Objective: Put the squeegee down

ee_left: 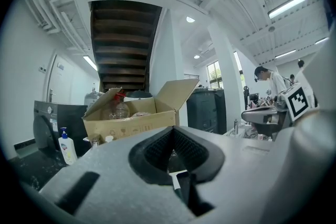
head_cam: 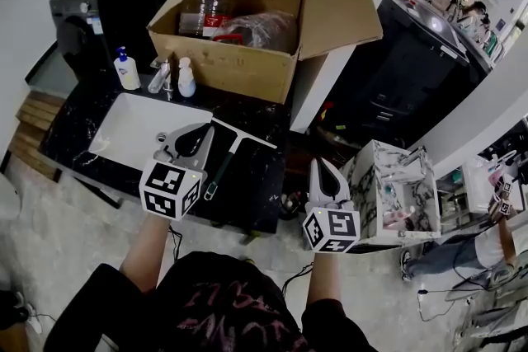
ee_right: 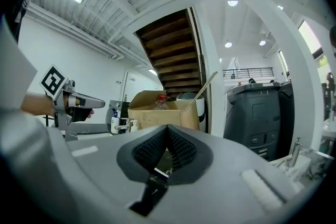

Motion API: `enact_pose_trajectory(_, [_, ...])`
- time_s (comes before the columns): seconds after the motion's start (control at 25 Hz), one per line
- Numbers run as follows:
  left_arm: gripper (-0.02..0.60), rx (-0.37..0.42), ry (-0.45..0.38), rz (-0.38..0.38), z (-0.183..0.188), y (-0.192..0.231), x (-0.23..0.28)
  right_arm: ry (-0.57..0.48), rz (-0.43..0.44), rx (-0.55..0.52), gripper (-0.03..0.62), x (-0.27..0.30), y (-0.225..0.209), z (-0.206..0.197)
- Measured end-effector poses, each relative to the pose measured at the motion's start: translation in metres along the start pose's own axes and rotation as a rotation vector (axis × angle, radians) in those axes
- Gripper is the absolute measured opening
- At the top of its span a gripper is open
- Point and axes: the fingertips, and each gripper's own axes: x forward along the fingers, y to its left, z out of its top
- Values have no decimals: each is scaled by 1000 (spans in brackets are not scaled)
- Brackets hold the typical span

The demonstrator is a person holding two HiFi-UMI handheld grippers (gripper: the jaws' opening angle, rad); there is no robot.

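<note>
**Status.** The squeegee (head_cam: 223, 163) lies flat on the dark bench (head_cam: 256, 198), just right of the white sink (head_cam: 136, 124) and in front of the cardboard box (head_cam: 239, 66). Its blade end points toward the box and its handle toward the person.

**Left tool** (head_cam: 198, 134). The jaws are together with nothing clamped between them. In the left gripper view the pads meet at the tips, and part of the squeegee shows only through the gap behind them, lying below. In the head view the tool sits just beside the handle; contact cannot be confirmed.

**Right tool** (head_cam: 323, 167). The jaws are together and empty. It is held level, off the bench's right edge and well apart from the squeegee.

**Step in hand.** Judged from the layout, the put-down is complete — the squeegee rests on the bench unsupported by either tool.

**Next move.** Only clearance remains. Draw the left tool up and back from the handle without brushing it — a nudge could slide the squeegee toward the sink.
</note>
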Motion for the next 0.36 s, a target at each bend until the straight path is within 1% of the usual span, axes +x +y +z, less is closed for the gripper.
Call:
enact_pose_trajectory(0.16, [6,-8,-18,-1,6,4,1,3,-7,-11,11,3,-1,3])
enact_pose_trajectory(0.36, [6,-6,-18,-11,8,8,5,9,-4,-8,11,11,1,6])
